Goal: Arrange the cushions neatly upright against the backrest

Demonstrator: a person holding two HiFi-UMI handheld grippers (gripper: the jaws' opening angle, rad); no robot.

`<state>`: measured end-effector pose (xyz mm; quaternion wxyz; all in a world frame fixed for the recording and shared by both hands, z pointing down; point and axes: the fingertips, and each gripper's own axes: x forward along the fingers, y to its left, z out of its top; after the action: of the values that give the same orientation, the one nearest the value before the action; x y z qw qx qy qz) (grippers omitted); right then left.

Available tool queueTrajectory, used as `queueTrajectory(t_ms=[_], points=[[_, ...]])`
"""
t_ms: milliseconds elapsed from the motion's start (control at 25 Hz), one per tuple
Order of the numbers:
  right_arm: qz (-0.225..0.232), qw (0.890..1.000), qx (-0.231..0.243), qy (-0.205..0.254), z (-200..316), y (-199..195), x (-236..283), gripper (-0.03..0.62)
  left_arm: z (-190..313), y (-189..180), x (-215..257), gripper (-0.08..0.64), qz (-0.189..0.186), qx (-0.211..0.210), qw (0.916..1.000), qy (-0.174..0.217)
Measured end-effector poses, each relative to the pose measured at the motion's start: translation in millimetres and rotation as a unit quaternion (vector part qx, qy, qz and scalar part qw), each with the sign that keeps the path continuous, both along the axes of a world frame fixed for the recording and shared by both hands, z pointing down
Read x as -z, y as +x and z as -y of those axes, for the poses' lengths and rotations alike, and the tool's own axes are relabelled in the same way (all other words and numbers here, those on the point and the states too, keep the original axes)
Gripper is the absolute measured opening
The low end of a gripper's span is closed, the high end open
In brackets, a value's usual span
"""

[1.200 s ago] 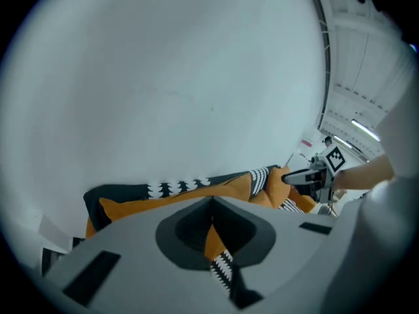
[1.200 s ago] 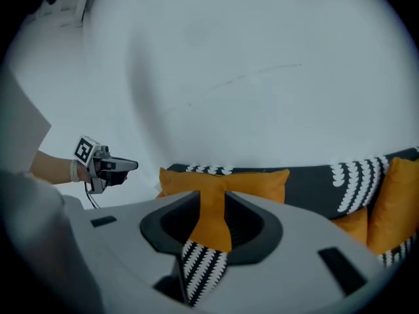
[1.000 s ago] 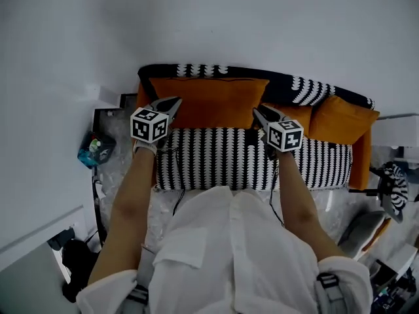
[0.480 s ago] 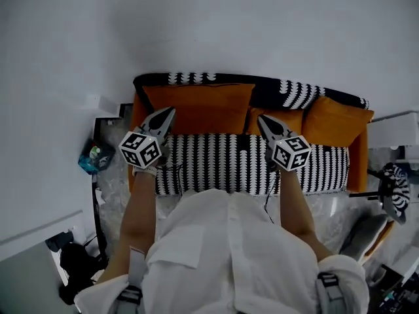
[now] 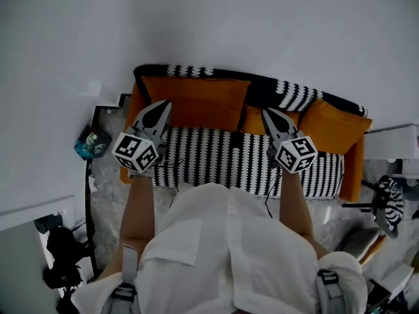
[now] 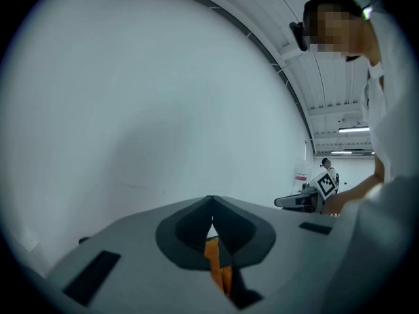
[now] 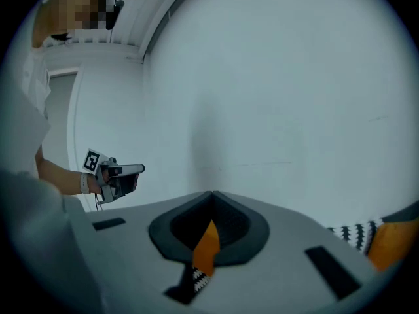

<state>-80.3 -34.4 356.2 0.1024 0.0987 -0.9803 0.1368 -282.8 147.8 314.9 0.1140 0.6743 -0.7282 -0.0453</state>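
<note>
White wall, sofa (image 5: 216, 162) mid-frame. We raised left gripper (image 5: 162, 105) and right gripper (image 5: 266, 112) off cushions (image 5: 196, 103); both sets of fingers closed tight, empty. Cushions leaned on backrest (image 5: 288, 91); arranging likely finished.

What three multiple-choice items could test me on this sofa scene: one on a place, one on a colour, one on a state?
1. Where does the largest cushion stand, as the head view shows it?
A. at the sofa's left end
B. in its middle
C. at its right end

2. What colour are the cushions?
A. green
B. orange
C. blue

3. How do the left gripper's jaws stand?
A. wide apart
B. closed on a cushion
C. together, with nothing held

Answers:
1 A: it leans on the backrest at that end.
2 B: every cushion shows orange.
3 C: the tips meet in the left gripper view.
</note>
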Motion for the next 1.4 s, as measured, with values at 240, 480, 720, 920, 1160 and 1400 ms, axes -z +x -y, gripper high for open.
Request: queueTrajectory(t_ms=[240,480,720,920,1160,1400], points=[[0.017,0.998,0.044,0.038,-1.4,5.7,27.7,0.009,-16.2,19.2,27.9,0.015,0.010,0.044,0.9979,0.046],[0.042,0.993,0.066,0.089,-8.4,3.3,58.9,0.009,-40.3,31.5,56.9,0.015,0.045,0.079,0.9937,0.065],[0.069,0.989,0.067,0.111,-21.3,-8.6,87.2,0.008,-69.3,21.8,85.5,0.015,0.079,0.105,0.9881,0.080],[0.056,0.987,0.056,0.140,-43.7,-7.9,96.9,0.008,-89.7,7.7,89.6,0.015,0.075,0.106,0.9873,0.091],[0.063,0.987,0.026,0.145,-68.0,-26.8,116.2,0.008,-108.0,-19.0,103.1,0.015,0.076,0.080,0.9894,0.095],[0.084,0.986,0.009,0.146,-108.4,-45.6,128.6,0.008,-133.0,-35.8,107.2,0.015,0.084,0.061,0.9902,0.093]])
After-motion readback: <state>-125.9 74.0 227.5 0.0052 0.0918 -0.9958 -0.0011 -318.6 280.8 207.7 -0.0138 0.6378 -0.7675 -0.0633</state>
